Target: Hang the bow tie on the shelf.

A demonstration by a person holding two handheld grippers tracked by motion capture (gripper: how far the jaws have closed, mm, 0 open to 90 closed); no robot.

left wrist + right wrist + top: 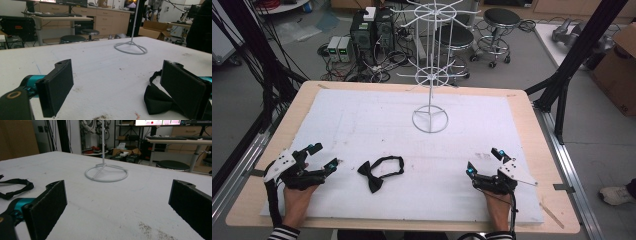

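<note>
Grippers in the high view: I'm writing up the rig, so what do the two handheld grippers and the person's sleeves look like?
Both the left gripper and the right gripper are black, with teal tips on the jaws and a pale grey three-cornered plate on top. The jaws carry flat, rectangular black pads. A black cable trails from the left one. The sleeve has black and white stripes.

Left gripper (pixel 323 156) and right gripper (pixel 483 161) low, well apart, fingers spread.

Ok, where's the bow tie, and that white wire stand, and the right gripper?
bow tie (pixel 371 176), high view, on its knot.
white wire stand (pixel 430 119), high view, on its ring base.
right gripper (pixel 483 162), high view, between its open jaws.
</note>
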